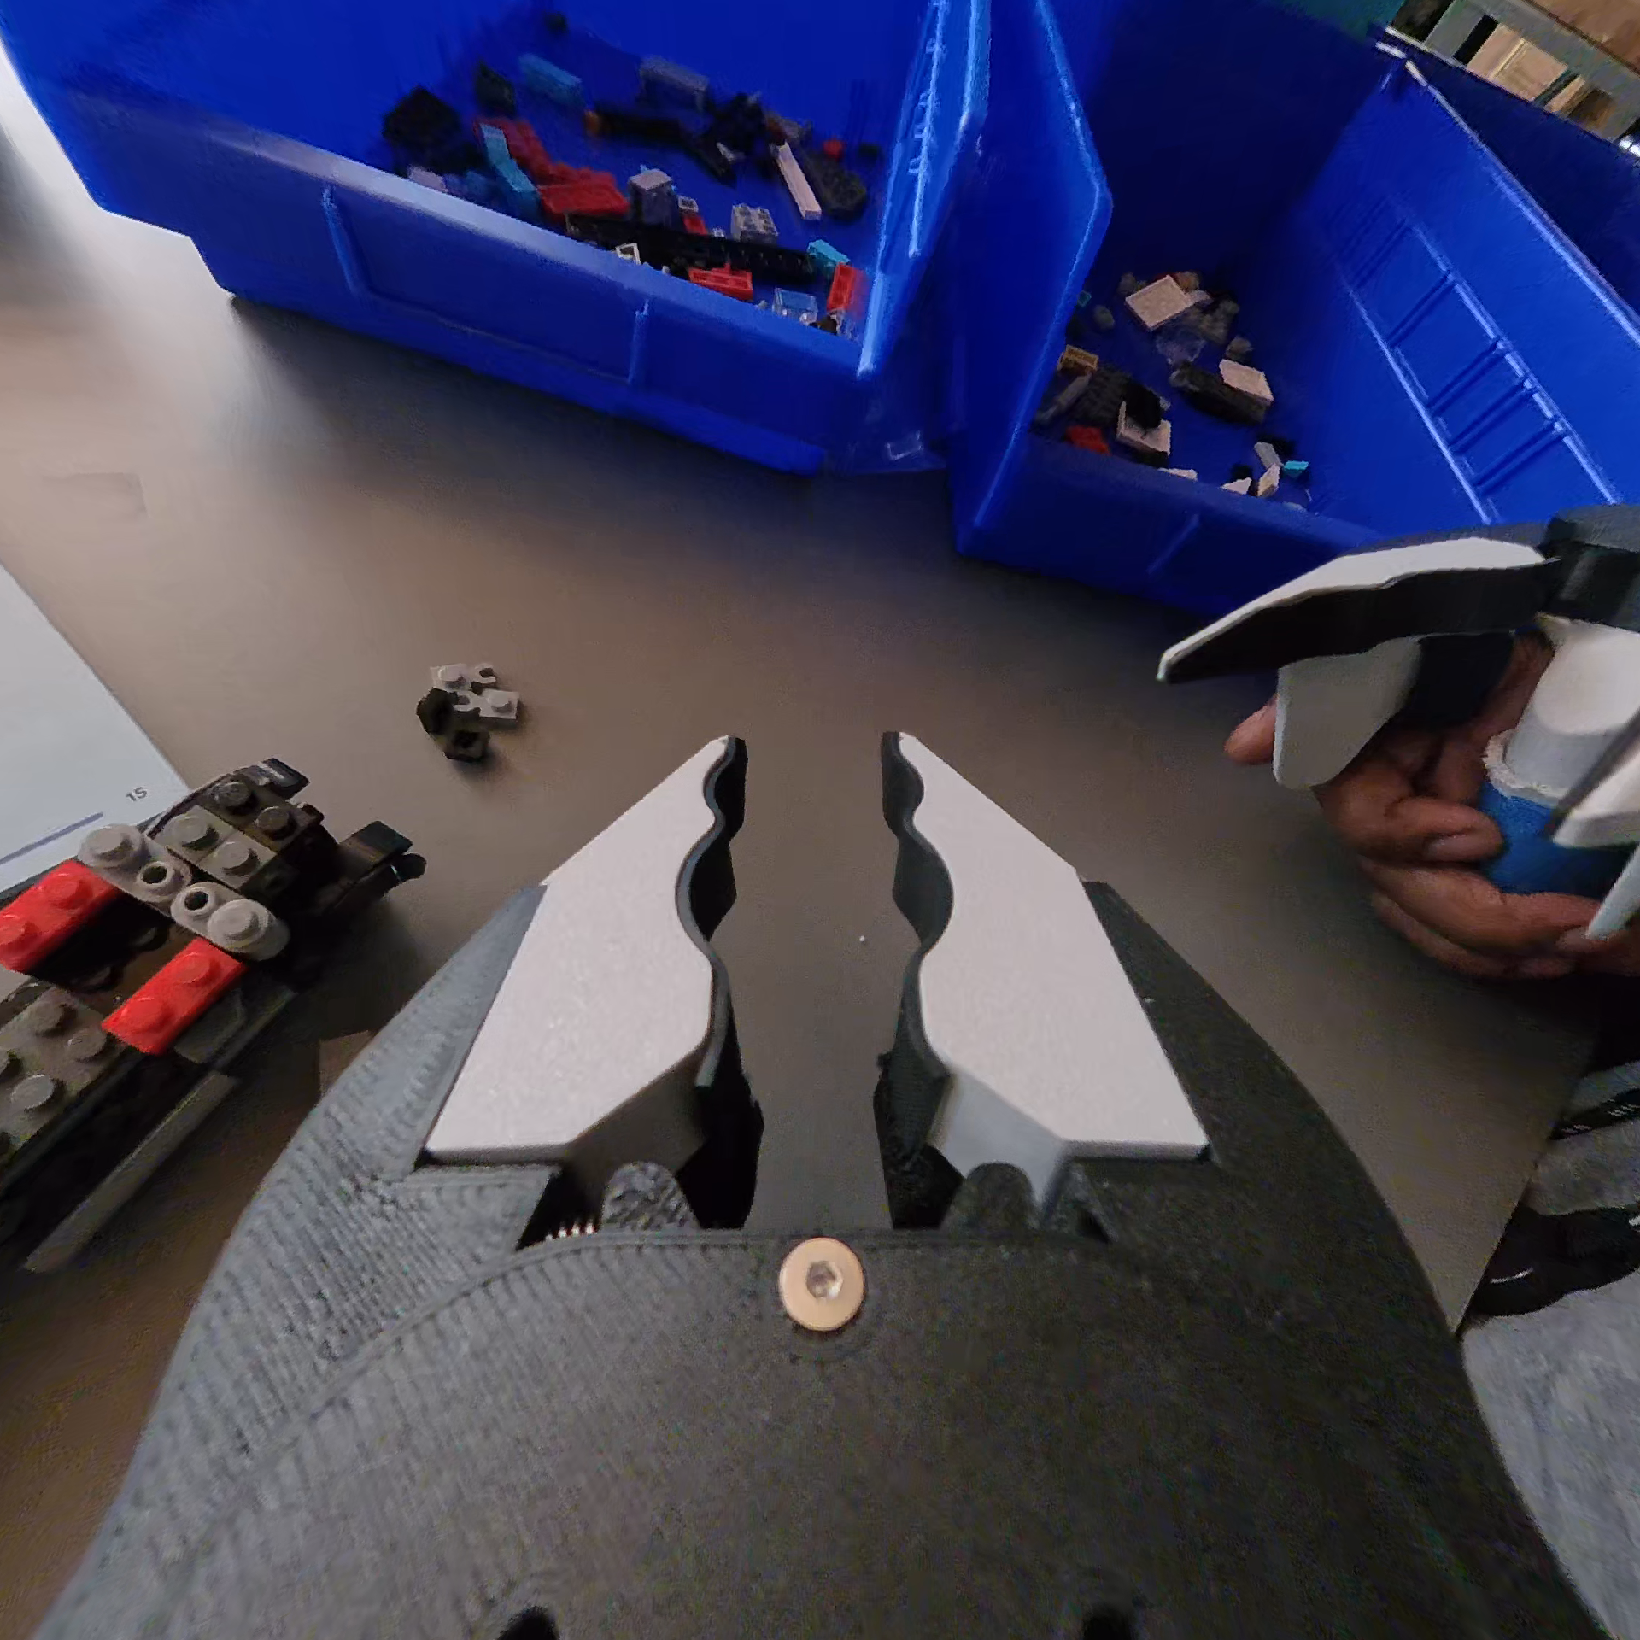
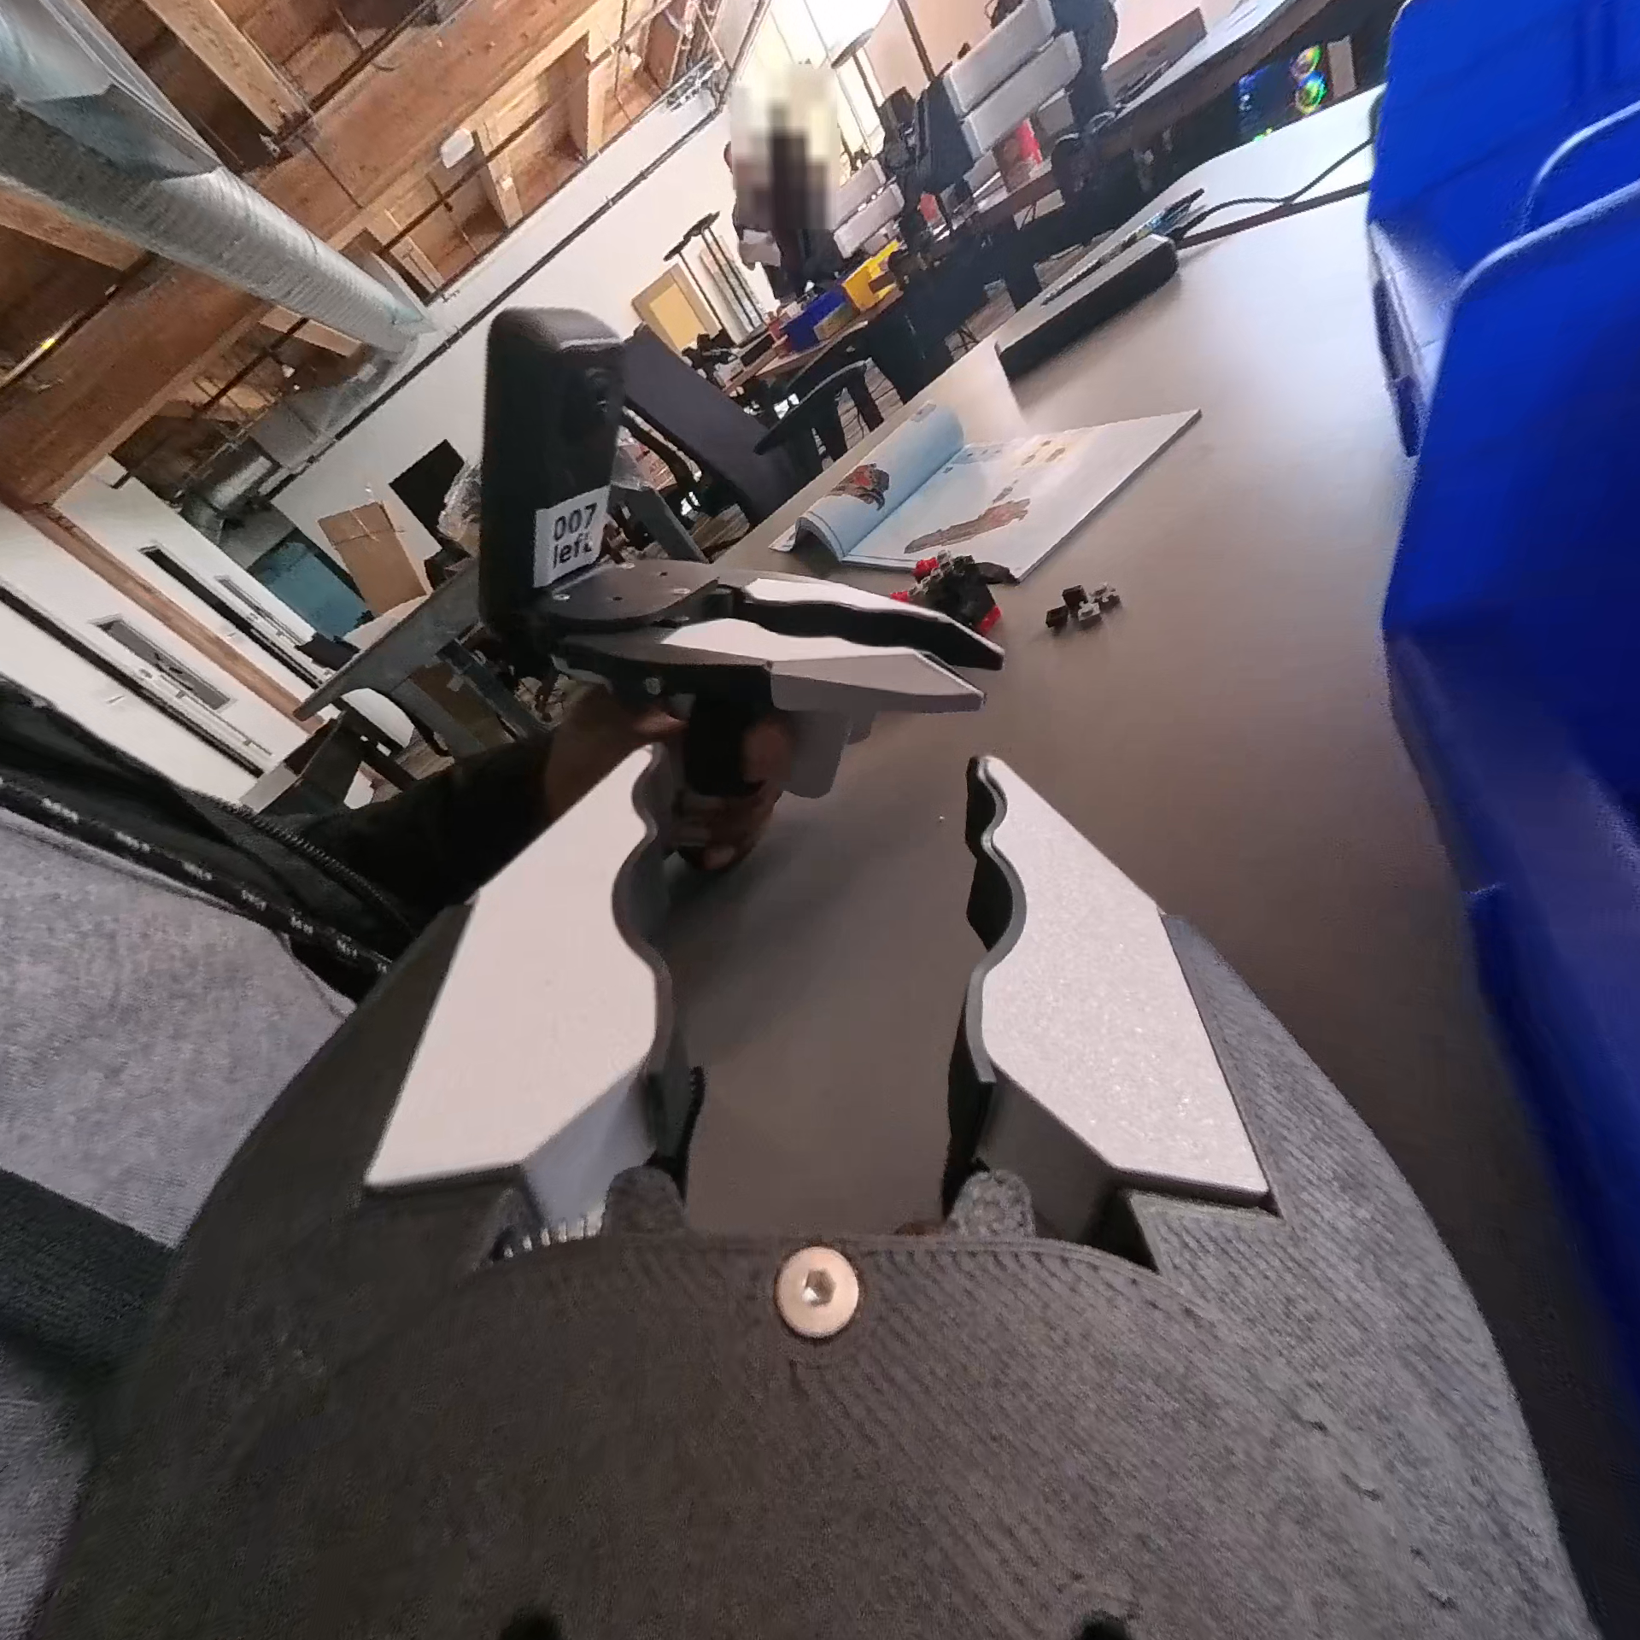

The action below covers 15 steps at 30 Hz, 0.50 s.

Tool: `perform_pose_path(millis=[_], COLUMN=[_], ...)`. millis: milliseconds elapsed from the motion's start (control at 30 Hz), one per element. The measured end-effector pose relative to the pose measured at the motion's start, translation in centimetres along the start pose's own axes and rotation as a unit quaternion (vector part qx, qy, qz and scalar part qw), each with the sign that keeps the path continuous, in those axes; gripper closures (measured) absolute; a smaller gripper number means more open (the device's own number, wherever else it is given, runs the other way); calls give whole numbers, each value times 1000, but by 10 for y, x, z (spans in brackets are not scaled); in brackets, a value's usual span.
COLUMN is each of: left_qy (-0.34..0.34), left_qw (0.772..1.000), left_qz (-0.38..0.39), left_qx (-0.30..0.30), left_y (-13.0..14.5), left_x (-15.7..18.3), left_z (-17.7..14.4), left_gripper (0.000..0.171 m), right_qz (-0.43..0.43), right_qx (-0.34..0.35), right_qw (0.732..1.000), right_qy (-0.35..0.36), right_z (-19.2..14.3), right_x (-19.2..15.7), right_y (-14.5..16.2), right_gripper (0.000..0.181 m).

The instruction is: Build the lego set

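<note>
Your left gripper (image 1: 812, 741) and right gripper (image 2: 812, 772) both hover empty, jaws spread. The partly built black, grey and red lego model (image 1: 151, 923) sits on the dark table (image 1: 799, 577), beside a small grey-black brick cluster (image 1: 469, 707).

Right claw (image 2: 812, 799) parted over grey table (image 2: 1198, 799), left claw (image 2: 985, 670) beyond, small lego cluster (image 2: 1081, 607) farther off

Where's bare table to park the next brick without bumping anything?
Freest patch: bare table ahead of the left tool, bordered by the small grey-black cluster, the blue bins and the right tool. Another strip lies between the right tool's open fingers. It is crowded at the left, around the partial build and the instruction booklet.
</note>
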<state>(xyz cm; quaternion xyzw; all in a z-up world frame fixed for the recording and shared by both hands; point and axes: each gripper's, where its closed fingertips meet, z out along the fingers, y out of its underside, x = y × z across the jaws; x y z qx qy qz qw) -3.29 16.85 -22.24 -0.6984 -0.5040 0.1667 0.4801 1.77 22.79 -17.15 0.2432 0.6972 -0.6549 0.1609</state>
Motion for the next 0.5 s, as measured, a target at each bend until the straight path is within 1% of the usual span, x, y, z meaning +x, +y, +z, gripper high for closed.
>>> perform_pose_path(millis=[333,500], left_qy=[8,8], left_qw=[1000,999], left_qz=[-13,-8], left_qx=[-17,-31], left_y=[3,7], left_x=[-1,0], left_z=[4,6], left_gripper=[140,140], right_qz=[7,9], right_qx=[-6,-5], right_qw=[1000,1000], right_qy=[-11,-13], right_z=[1,0], right_x=[-2,-2], right_y=[1,1], right_gripper=[111,111])
